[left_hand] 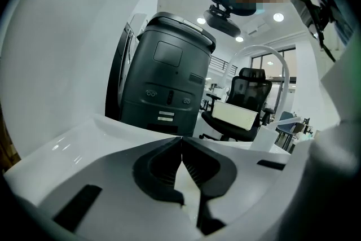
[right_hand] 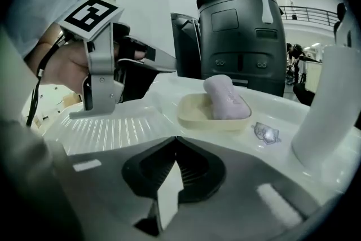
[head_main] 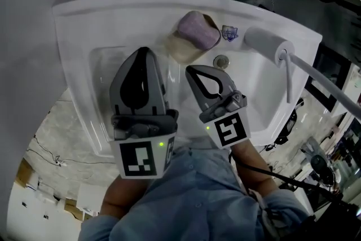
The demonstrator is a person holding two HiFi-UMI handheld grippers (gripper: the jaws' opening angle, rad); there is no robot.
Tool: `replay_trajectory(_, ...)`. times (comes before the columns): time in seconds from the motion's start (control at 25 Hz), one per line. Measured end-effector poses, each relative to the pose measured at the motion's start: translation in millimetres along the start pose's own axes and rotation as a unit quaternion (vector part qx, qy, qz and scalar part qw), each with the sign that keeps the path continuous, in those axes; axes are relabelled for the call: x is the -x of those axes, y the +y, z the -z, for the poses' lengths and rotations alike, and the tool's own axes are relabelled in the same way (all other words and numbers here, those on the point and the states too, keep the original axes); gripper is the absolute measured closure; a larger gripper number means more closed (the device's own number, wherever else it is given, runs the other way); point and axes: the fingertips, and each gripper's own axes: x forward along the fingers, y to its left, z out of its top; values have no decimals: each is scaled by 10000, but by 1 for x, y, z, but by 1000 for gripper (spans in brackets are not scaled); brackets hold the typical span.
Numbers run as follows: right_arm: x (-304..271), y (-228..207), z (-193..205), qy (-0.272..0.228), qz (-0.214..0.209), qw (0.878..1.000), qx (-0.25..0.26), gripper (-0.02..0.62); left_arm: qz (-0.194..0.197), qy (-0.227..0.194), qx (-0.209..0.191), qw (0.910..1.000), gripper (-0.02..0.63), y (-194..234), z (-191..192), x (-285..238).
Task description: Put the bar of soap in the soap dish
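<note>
Now the bar of soap is lying in the soap dish. The soap is pale purple and the dish is cream. The soap sits a bit tilted, with one end up on the rim of the dish. The dish stands on the back ledge of the white sink, near the middle.

The left gripper has its jaws pressed together, and nothing is between them. It is above the part of the sink with little ridges, to the left of the dish. It does not touch the dish or the soap.

The right gripper has its jaws pressed together too, with nothing in them. It points at the dish from just in front and is apart from it.

A round drain is beside the right gripper. A white tap stands to the right of the dish. A small shiny sticker is on the ledge between the dish and the tap. A big dark bin stands behind the sink.
</note>
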Motion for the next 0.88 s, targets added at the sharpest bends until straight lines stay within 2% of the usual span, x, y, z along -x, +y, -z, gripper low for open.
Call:
replay_trajectory(0.56, -24, -13, -33, -109, -75, 9999, 28, 592, -9, 3, 143, 9999, 598, 10, 1, -2)
replay_trajectory(0.72, -26, -15, -30, -94, -116, 9999, 50, 592, -3, -1, 114, 9999, 598, 6, 3, -3)
replay_trajectory(0.88, -20, -8, -27, -59, -253, 9997, 41, 591, -73, -180, 11, 9998, 598, 4, -6, -1)
